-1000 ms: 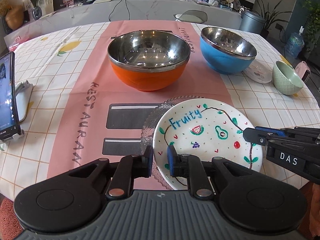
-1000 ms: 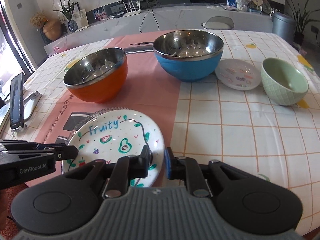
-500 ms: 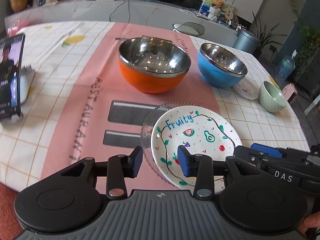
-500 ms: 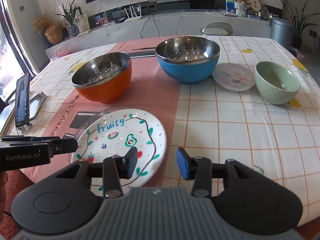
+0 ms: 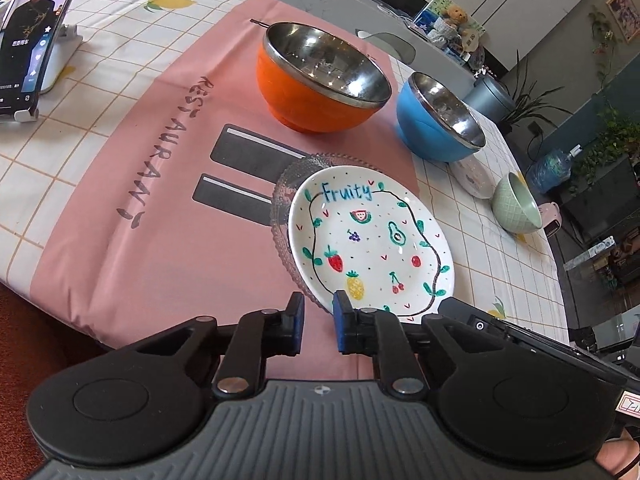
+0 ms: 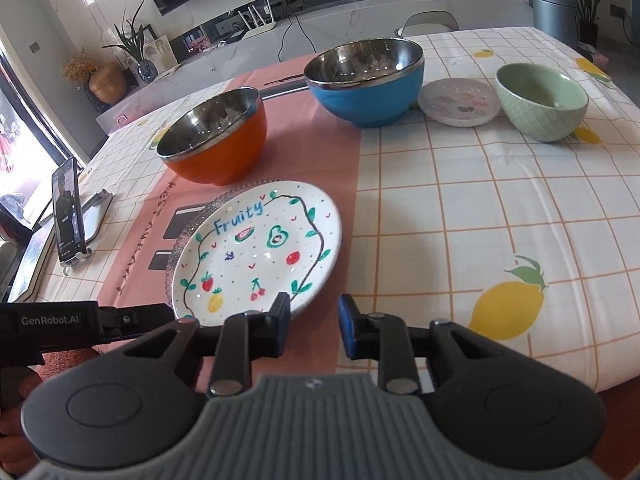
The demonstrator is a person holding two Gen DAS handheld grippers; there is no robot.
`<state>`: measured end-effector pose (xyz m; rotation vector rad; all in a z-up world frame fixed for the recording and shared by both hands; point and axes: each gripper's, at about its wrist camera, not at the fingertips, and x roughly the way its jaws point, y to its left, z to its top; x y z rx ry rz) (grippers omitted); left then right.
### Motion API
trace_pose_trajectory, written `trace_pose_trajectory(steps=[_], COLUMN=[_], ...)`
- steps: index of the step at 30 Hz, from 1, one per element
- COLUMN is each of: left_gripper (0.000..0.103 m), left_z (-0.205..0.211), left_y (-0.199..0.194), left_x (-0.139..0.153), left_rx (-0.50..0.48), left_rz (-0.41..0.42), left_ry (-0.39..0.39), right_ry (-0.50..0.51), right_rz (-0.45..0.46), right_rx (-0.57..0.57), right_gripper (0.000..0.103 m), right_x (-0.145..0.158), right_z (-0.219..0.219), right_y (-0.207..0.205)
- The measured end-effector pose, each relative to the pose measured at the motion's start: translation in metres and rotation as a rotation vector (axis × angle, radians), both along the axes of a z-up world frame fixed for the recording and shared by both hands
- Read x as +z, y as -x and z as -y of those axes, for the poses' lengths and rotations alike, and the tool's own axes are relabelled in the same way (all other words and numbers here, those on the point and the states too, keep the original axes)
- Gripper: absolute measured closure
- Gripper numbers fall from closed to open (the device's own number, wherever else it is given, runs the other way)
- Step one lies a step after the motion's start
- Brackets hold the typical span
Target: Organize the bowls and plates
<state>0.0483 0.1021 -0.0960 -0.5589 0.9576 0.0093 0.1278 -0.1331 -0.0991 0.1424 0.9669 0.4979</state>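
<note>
A white "Fruity" plate (image 5: 368,240) (image 6: 256,248) lies on a clear glass plate (image 5: 286,196) (image 6: 188,232) near the table's front edge. Behind them stand an orange bowl (image 5: 296,92) (image 6: 224,148) and a blue bowl (image 5: 424,132) (image 6: 368,92), both steel-lined. To the right are a small patterned plate (image 5: 474,178) (image 6: 460,102) and a green bowl (image 5: 514,208) (image 6: 540,108). My left gripper (image 5: 318,320) hovers at the plates' near rim, its jaws closing with nothing pressed between the pads. My right gripper (image 6: 314,320) is just right of the Fruity plate, its jaws closing on nothing.
A phone (image 5: 28,40) (image 6: 68,212) stands on a holder at the table's left. A pink runner (image 5: 140,160) covers the checked tablecloth (image 6: 460,220). The table's front edge lies right under both grippers. Beyond the table are a counter, plants and a grey bin.
Both grippers spread their jaws wide, then narrowed them again. Both drew back a little from the Fruity plate, and the left one rolled, tilting its view. The dishes stayed put.
</note>
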Motion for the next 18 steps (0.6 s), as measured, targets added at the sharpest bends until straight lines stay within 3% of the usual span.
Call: trace_pose_trajectory(steps=[3,12,18], left_gripper=[0.089,0.089,0.088], left_z=[0.002,-0.004,-0.015], left_y=[0.000,0.003,0.003], left_x=[-0.001,-0.004,-0.004], left_rx=[-0.002,0.038,0.091], left_rz=[-0.002,-0.013,-0.011], left_ry=[-0.006,-0.006,-0.009], right_ry=[-0.009,-0.005,-0.001], right_rz=[-0.003,-0.011,-0.013], right_rx=[0.013,-0.016,0.013], right_gripper=[0.089,0.084,0.089], right_x=[0.000,-0.002,-0.005], right_z=[-0.005,-0.006,-0.015], right_y=[-0.001,-0.004,-0.004])
